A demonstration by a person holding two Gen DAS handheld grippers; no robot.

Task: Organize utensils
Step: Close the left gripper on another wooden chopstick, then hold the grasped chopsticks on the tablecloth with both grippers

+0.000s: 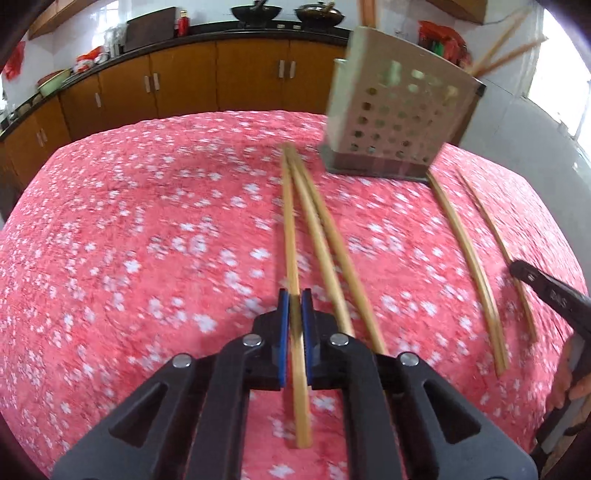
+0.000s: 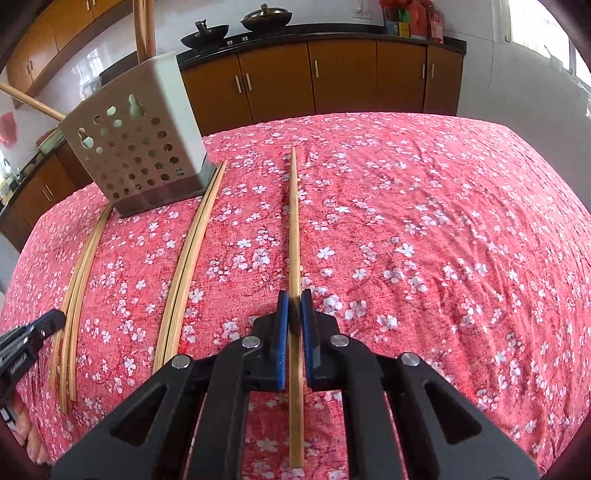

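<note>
Wooden chopsticks lie in rows on a red floral tablecloth (image 1: 129, 229). In the left wrist view my left gripper (image 1: 294, 295) is shut on the leftmost chopstick (image 1: 290, 229) of a group of three. The other two (image 1: 332, 254) lie just to its right. My right gripper (image 2: 294, 297) is shut on a single chopstick (image 2: 294, 221) that points away from me. A pair (image 2: 188, 251) lies to its left, and further left is the group of three (image 2: 79, 273) with the left gripper (image 2: 55, 318) at it. The beige perforated utensil holder (image 1: 399, 118) (image 2: 140, 147) stands at the far ends of the chopsticks.
Several chopsticks stand inside the holder (image 2: 144, 29). The right gripper's finger (image 1: 517, 267) shows at the right edge of the left view, beside a hand (image 1: 576, 384). Brown kitchen cabinets (image 2: 343, 81) with woks (image 2: 266, 16) on the counter run behind the table.
</note>
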